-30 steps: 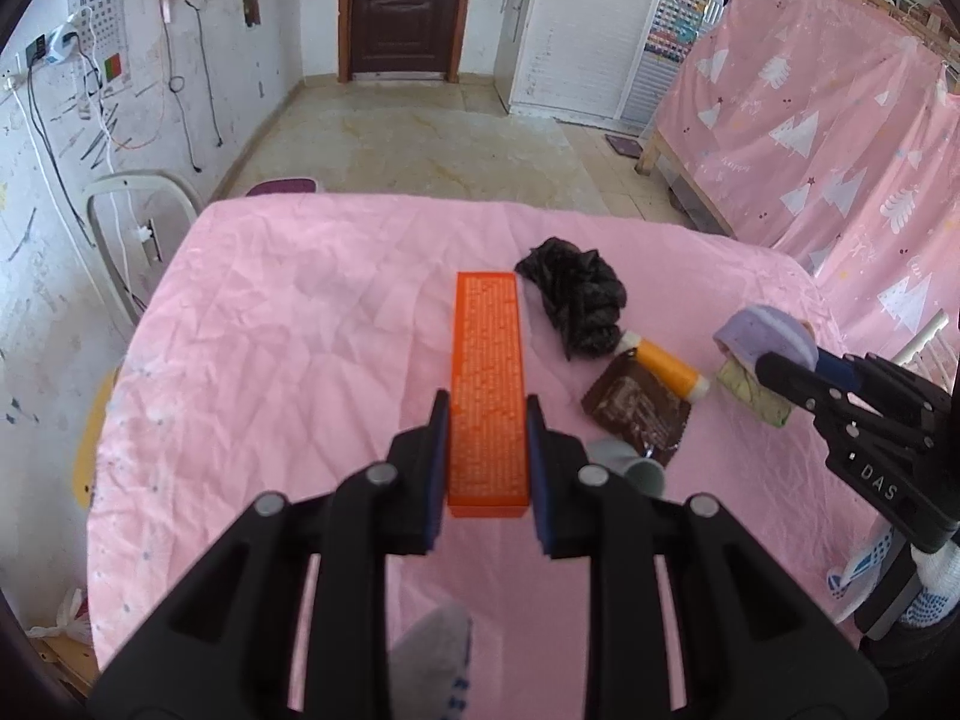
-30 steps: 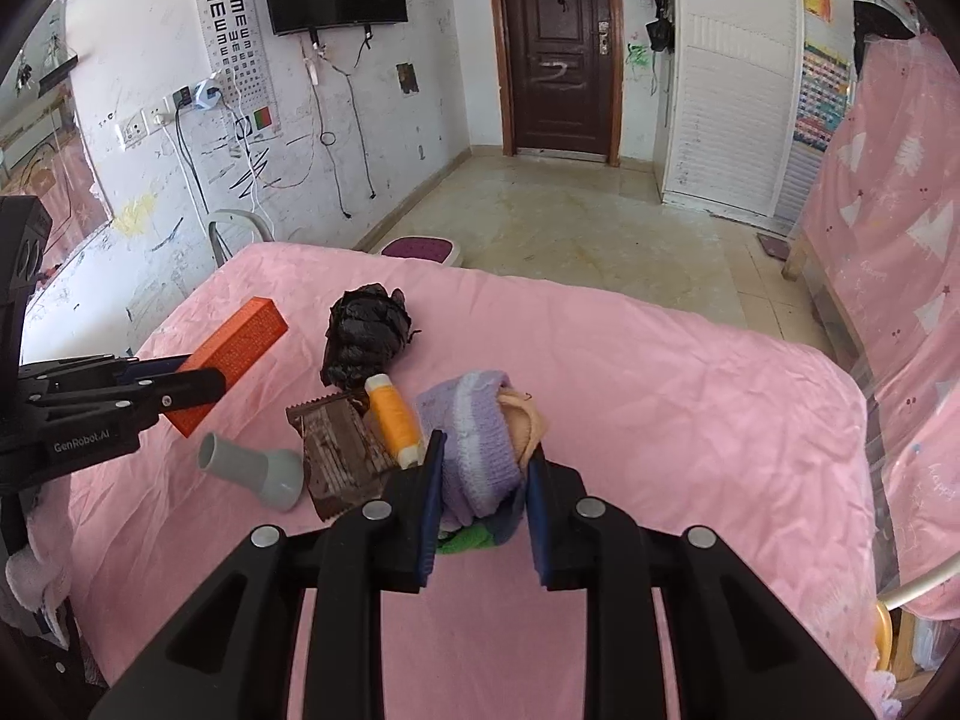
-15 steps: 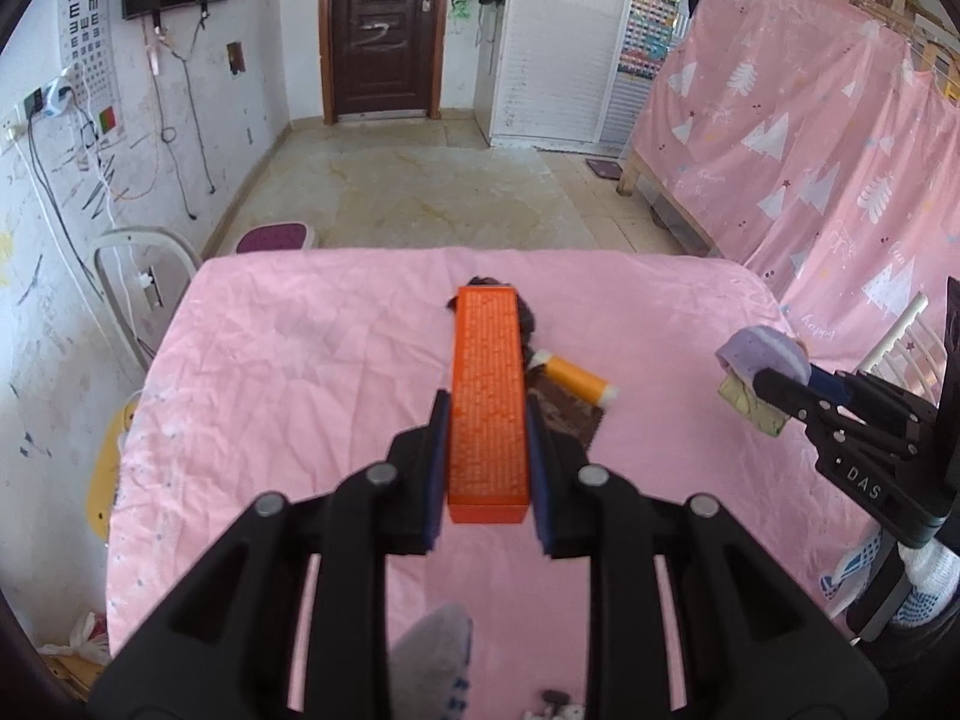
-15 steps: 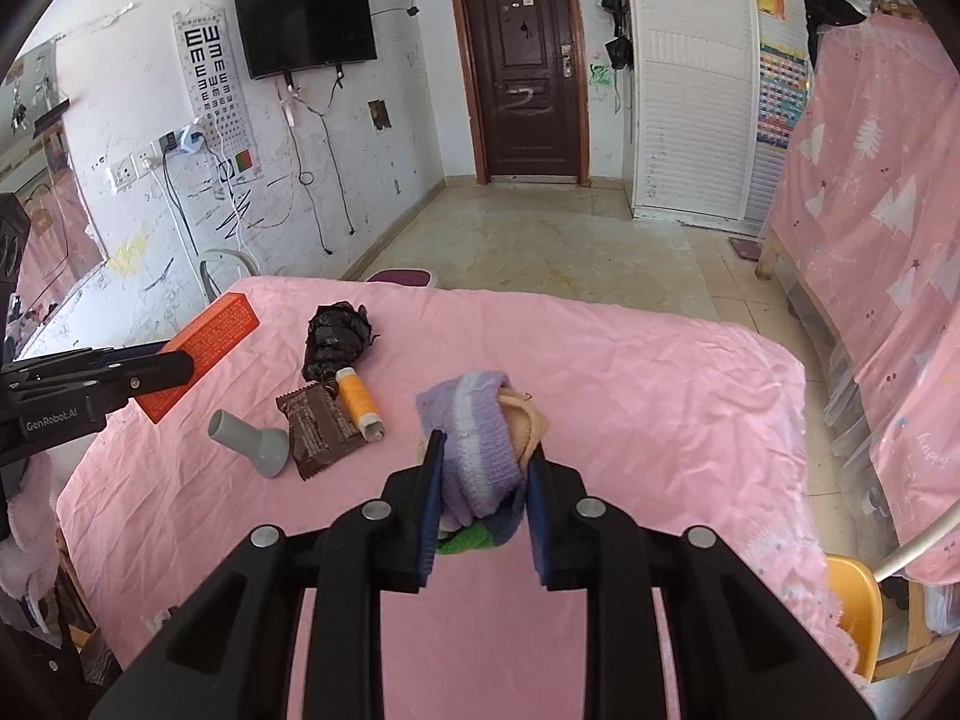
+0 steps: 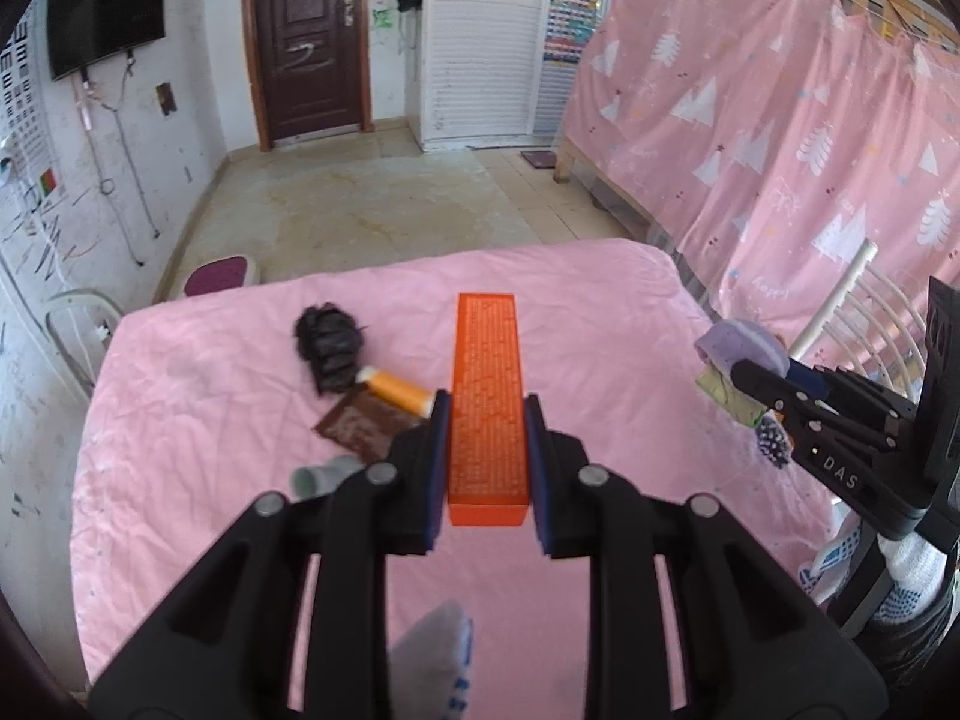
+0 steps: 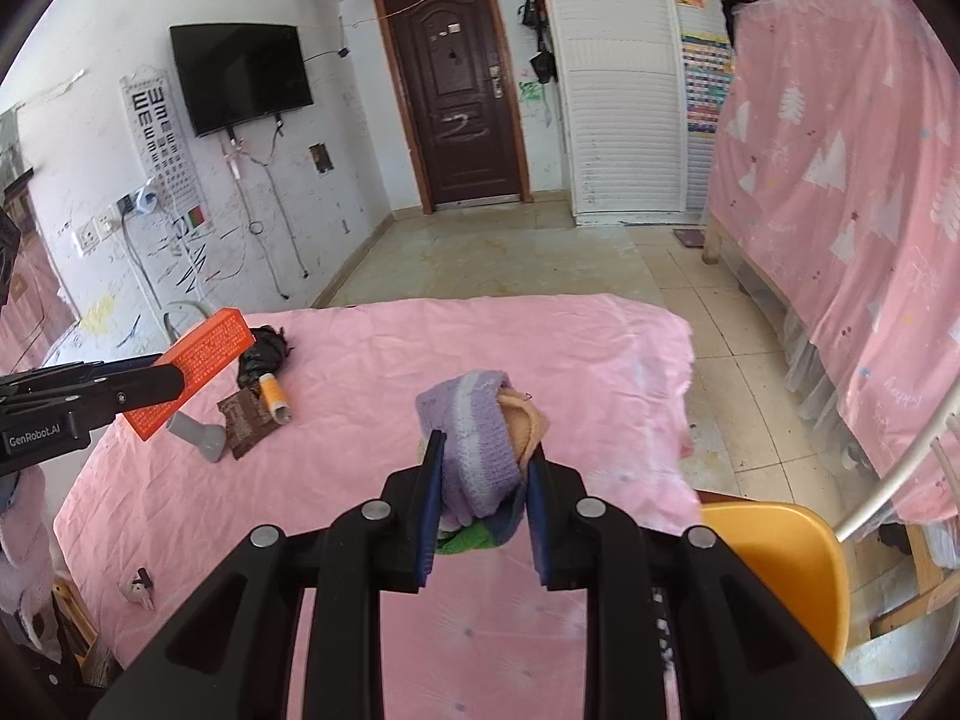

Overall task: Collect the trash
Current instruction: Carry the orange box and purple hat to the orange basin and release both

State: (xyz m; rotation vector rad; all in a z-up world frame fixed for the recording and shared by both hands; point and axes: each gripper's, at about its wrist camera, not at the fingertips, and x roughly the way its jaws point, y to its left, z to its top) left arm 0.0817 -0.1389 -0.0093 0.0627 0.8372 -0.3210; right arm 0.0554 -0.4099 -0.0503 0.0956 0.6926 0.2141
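Both hand-held grippers clamp trash, seemingly.

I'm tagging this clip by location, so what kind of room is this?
Probably a lived-in room at home: a wall television, a front-style wooden door, and a table under a pink cloth. An eye chart also hangs on the wall.

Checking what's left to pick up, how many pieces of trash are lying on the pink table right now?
4, clustered together: a black crumpled bag, an orange tube beside it, a brown wrapper under the tube, and a grey cup nearest. More may be hidden behind the left tool.
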